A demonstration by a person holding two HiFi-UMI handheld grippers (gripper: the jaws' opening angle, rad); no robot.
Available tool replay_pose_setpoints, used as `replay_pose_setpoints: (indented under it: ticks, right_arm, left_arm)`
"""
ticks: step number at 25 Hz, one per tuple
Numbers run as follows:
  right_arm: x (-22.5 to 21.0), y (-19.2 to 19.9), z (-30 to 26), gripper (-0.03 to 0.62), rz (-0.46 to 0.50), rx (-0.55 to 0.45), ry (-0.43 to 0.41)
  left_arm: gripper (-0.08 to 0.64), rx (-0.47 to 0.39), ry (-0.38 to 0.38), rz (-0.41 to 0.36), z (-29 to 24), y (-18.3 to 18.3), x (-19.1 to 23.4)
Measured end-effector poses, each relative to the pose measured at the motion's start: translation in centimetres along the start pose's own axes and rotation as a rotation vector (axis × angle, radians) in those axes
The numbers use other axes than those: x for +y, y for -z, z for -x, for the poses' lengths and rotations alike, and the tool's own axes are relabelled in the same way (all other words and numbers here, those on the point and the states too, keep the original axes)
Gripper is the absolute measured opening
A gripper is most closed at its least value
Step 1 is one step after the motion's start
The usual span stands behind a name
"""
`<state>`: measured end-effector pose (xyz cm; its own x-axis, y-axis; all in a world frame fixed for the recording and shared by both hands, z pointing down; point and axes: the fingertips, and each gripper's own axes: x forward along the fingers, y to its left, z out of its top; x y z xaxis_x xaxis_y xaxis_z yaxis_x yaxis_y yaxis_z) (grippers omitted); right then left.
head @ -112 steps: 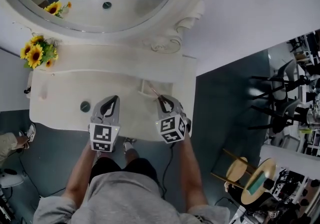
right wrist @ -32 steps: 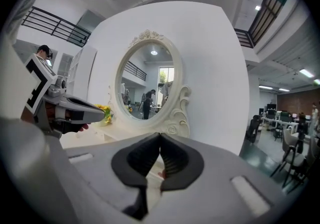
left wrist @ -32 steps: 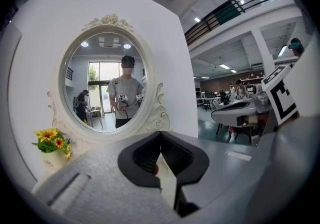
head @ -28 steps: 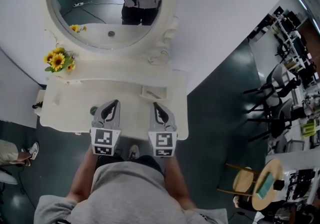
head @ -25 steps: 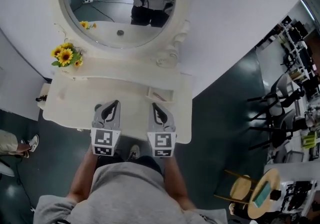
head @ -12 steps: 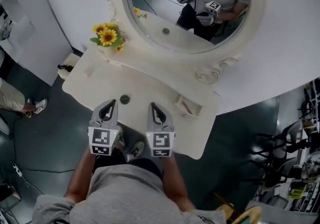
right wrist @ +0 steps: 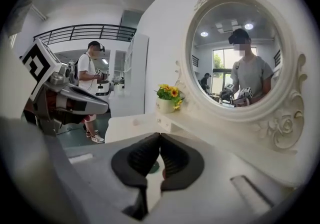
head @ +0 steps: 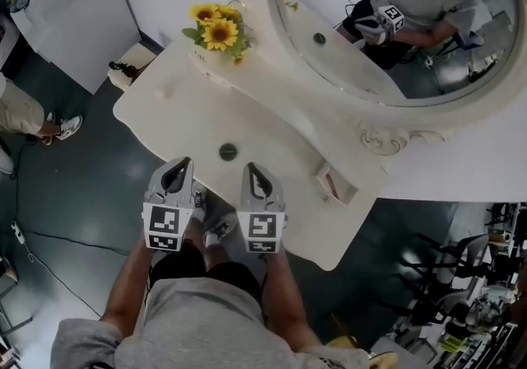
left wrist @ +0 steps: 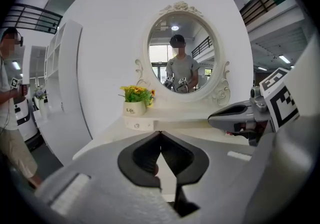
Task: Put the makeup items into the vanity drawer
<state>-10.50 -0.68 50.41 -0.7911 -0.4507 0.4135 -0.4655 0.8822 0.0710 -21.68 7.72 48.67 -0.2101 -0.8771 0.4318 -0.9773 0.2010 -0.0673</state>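
Note:
A white vanity (head: 272, 124) runs diagonally under its oval mirror (head: 387, 21). A dark round compact (head: 228, 151) lies on the top near the front edge. A small open drawer (head: 323, 170) at the vanity's right end holds a slim pinkish item (head: 333, 186). My left gripper (head: 183, 163) and right gripper (head: 251, 168) hang side by side at the front edge, both shut and empty. The compact lies just beyond and between them. It shows as a dark green spot (right wrist: 156, 167) behind the shut jaws of my right gripper (right wrist: 160, 137). My left gripper (left wrist: 160, 135) is shut too.
A pot of sunflowers (head: 218, 30) stands at the vanity's back left. A person (head: 16, 112) stands on the floor at the far left near a white cabinet (head: 74, 5). Dark chairs (head: 445, 277) crowd the lower right. My own legs and shoes (head: 210, 231) are under the table edge.
The head view has swung, so the vanity now lies diagonally with the mirror at upper right. Both grippers stay shut and side by side; the right one is back from the small drawer.

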Motion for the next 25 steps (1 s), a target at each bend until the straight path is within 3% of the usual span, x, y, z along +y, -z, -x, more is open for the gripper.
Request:
replay_pose_setpoints:
  ticks: [17, 19, 23, 25]
  right_arm:
    - [2.2, 9.8, -8.7, 0.012, -0.021, 0.214, -0.053]
    - [2.4, 10.4, -9.0, 0.035, -0.027, 0.232, -0.056]
    - [2.8, 10.9, -9.8, 0.18, -0.059, 0.253, -0.069]
    - [2.8, 11.2, -10.3, 0.206, -0.065, 0.262, -0.078]
  left_arm:
    - [0.011, 0.165, 0.048, 0.069, -6.0, 9.6, 2.1]
    - [0.011, 0.175, 0.05, 0.069, -6.1, 10.0, 2.2]
    - [0.011, 0.179, 0.053, 0.075, -6.3, 10.2, 2.6]
    - [0.011, 0.179, 0.052, 0.077, -6.6, 10.1, 2.8]
